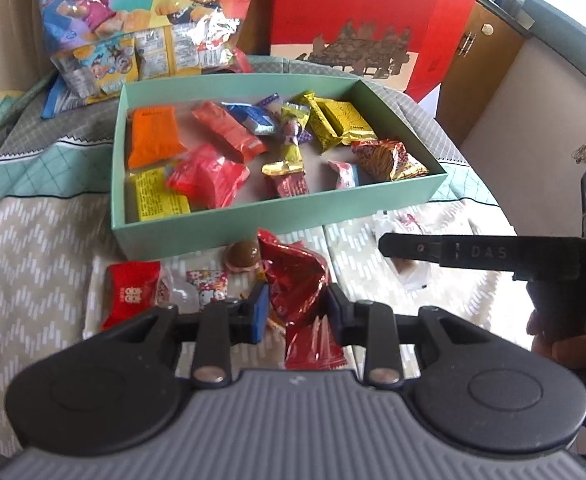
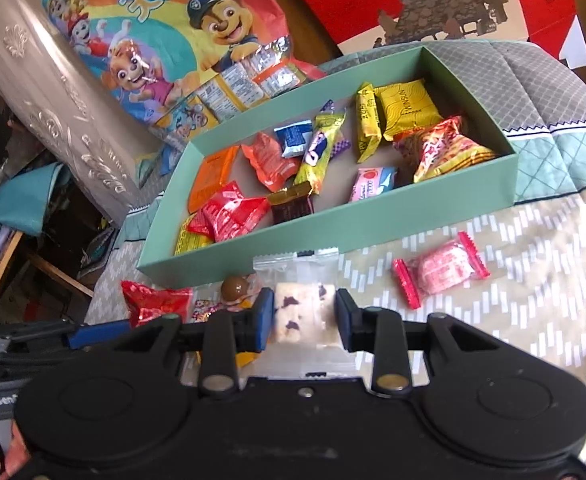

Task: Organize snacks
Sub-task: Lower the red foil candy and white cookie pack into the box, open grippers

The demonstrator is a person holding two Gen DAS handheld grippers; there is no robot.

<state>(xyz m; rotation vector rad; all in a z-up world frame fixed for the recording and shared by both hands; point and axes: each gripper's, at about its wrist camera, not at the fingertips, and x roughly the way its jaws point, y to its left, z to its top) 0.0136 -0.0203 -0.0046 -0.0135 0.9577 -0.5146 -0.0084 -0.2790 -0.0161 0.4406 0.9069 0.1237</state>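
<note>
Glossy crinkled foil wrapper; matt card box; quilted cloth.

surface: beige chevron-patterned quilt across lower frame | upper right: brown wooden cabinet, daylight behind | upper left: silver embossed headboard panel

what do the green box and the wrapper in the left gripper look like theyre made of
Green box: looks like matte paperboard, with flat, thin walls, crisp folded corners and no glare. Red wrapper between the left gripper fingers: probably metallised foil or plastic film, glossy, sharply crinkled, with bright specular glints.
</note>
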